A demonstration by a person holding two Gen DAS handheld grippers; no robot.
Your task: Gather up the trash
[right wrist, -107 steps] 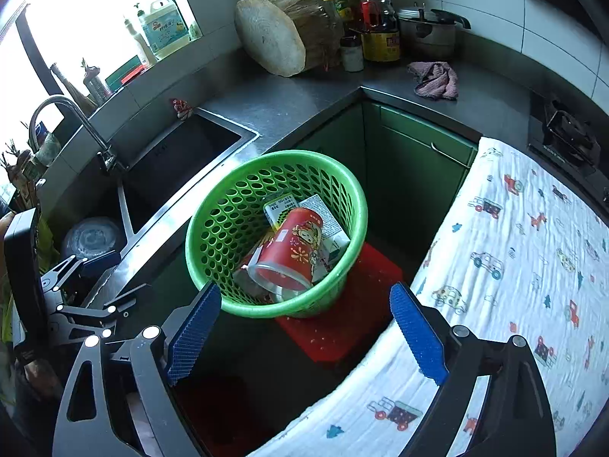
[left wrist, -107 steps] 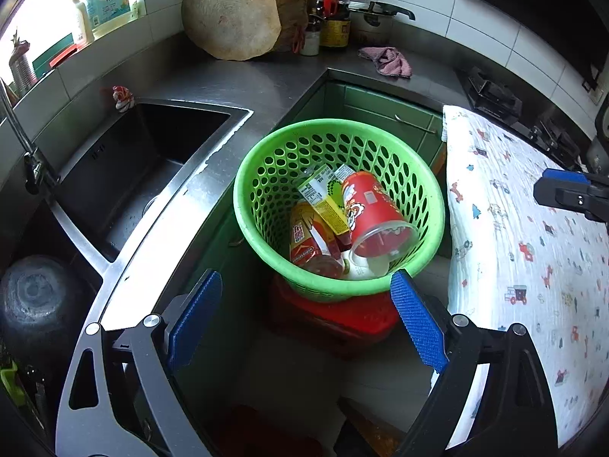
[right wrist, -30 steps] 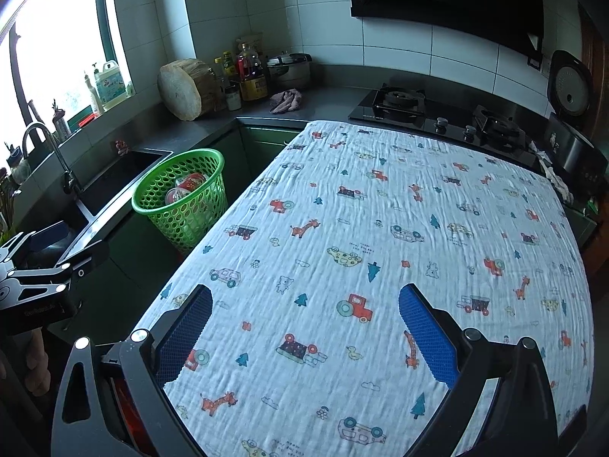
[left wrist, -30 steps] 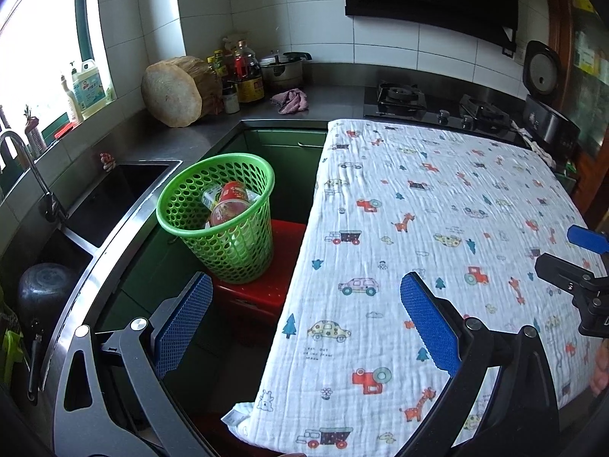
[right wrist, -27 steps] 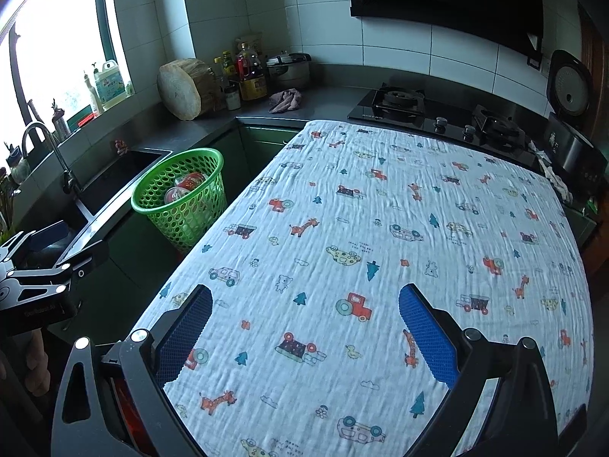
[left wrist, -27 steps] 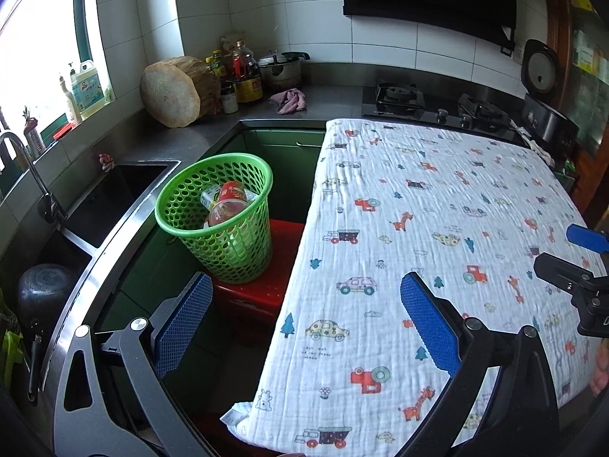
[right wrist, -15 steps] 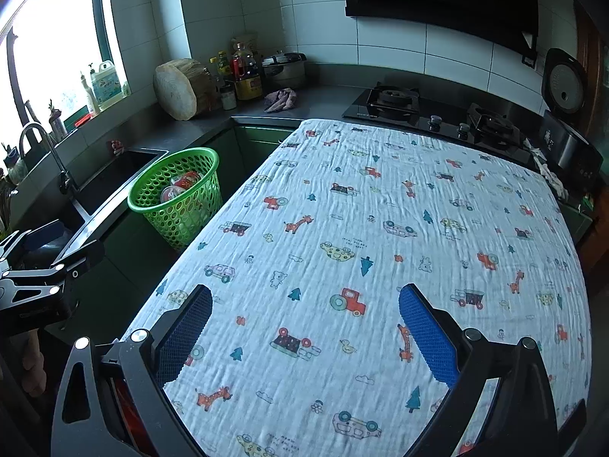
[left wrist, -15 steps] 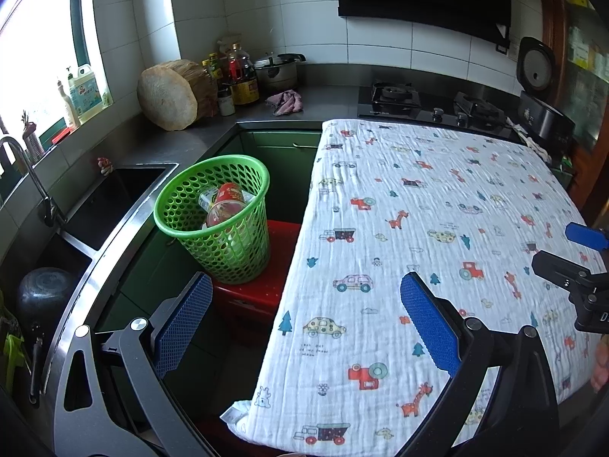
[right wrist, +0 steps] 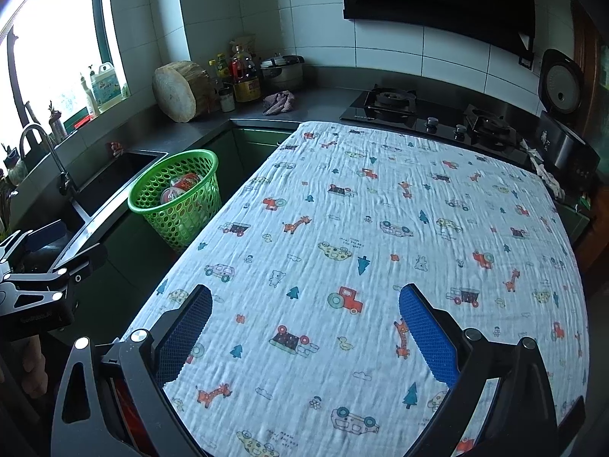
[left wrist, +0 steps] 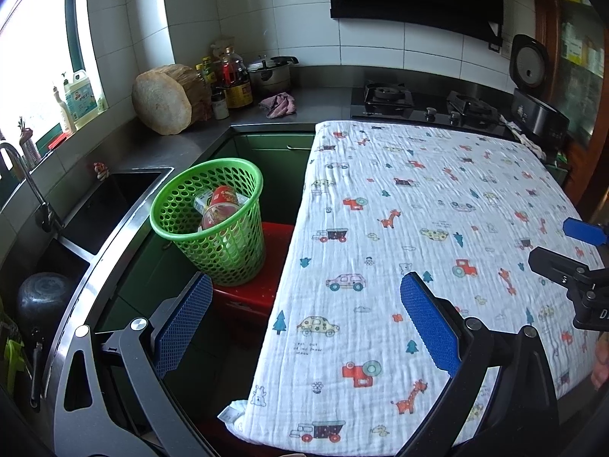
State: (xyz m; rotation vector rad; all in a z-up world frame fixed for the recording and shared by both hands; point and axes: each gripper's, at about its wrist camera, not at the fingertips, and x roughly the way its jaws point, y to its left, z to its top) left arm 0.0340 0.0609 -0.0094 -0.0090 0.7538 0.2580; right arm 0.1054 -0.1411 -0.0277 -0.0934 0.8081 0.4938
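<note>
A green perforated basket (left wrist: 179, 224) (right wrist: 198, 205) stands on a red stool (left wrist: 262, 278) between the sink counter and the table. Inside it lie a red paper cup (left wrist: 219, 207) (right wrist: 179, 188) and a yellowish carton (left wrist: 203, 200). My left gripper (left wrist: 304, 304) is open and empty, held back over the table's left edge, well short of the basket. My right gripper (right wrist: 304, 312) is open and empty above the patterned tablecloth (right wrist: 380, 236). Each gripper shows at the edge of the other's view.
A steel sink (left wrist: 110, 198) with a tap (left wrist: 26, 182) lies left of the basket. On the counter behind are a wooden chopping block (left wrist: 163, 101), bottles (left wrist: 232, 83), a pot (left wrist: 270, 72) and a pink rag (left wrist: 278, 104). A gas hob (right wrist: 430, 114) and rice cooker (right wrist: 563, 122) border the table.
Both grippers have pulled far back and up from just above the basket, and the whole table has come into view. In the last second they drift only slightly; jaws stay open.
</note>
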